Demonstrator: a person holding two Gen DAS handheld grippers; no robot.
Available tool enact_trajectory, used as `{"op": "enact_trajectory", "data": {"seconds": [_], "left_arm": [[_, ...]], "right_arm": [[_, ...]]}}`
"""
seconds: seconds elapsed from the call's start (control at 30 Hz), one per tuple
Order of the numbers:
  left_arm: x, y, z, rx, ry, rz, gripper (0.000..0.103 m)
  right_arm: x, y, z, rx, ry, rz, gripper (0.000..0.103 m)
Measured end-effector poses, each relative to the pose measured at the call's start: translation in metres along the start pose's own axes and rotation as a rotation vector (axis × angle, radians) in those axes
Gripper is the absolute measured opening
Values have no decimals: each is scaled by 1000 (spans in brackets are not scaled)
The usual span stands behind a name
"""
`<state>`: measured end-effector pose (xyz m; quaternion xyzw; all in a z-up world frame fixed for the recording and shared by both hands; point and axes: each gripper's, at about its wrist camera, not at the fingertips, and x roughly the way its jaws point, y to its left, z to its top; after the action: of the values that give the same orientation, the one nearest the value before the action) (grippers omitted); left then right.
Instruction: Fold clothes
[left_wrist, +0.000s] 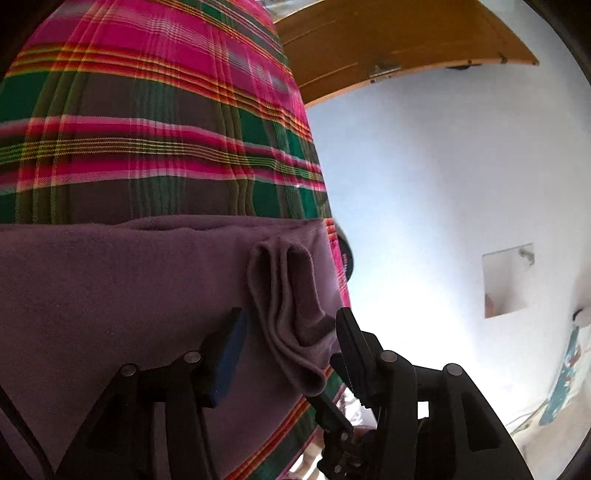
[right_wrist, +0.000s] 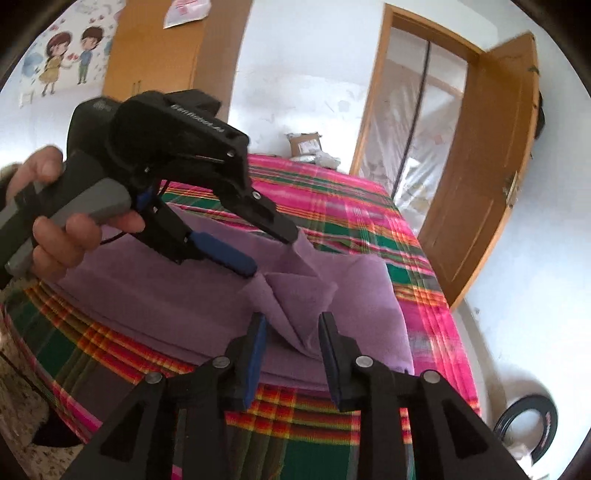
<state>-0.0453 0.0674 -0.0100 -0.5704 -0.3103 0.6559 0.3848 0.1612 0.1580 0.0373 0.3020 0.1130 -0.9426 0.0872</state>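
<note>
1. Left wrist view: my left gripper (left_wrist: 291, 328) stands wide open, its two fingers apart on either side of a bunched ridge of the purple cloth (left_wrist: 110, 295). The ridge lies between the pads, and neither pad presses it, so I hold nothing here. The cloth lies flat on the plaid bedspread (left_wrist: 147, 129), its far edge running straight across the picture. The bed's right edge falls away just beside my right finger; beyond it is a bare white wall (left_wrist: 424, 184) and open room.

2. Same view, counted: one purple cloth, one bedspread, one wooden door (left_wrist: 388, 40) at the top, one square recess (left_wrist: 509, 280) in the wall.

3. Right wrist view: my right gripper (right_wrist: 291, 332) is open too, two fingers spread around a raised peak of the cloth (right_wrist: 332, 280), pads clear of it, nothing gripped. My left gripper (right_wrist: 273, 251) shows ahead, held in a hand (right_wrist: 55, 229), jaws parted over the same rumpled corner. The cloth's near edge lies just inside the bed's near edge; plaid stays bare along the right and far sides.

4. Same view, counted: two grippers, one hand, one cloth, one open door (right_wrist: 491, 155), one wardrobe (right_wrist: 155, 48), one cardboard box (right_wrist: 304, 144) beyond the bed
</note>
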Motion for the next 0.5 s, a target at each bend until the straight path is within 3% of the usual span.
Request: {"op": "enact_trajectory", "data": {"seconds": [0.3,0.5], "left_arm": [[4,2,10,-52,-3,4,51],[13,0,15,-61,10,14,51]], "right_arm": [[6,-2,0,6,37,29,32],[6,-1,4,19,53,193,33]]}}
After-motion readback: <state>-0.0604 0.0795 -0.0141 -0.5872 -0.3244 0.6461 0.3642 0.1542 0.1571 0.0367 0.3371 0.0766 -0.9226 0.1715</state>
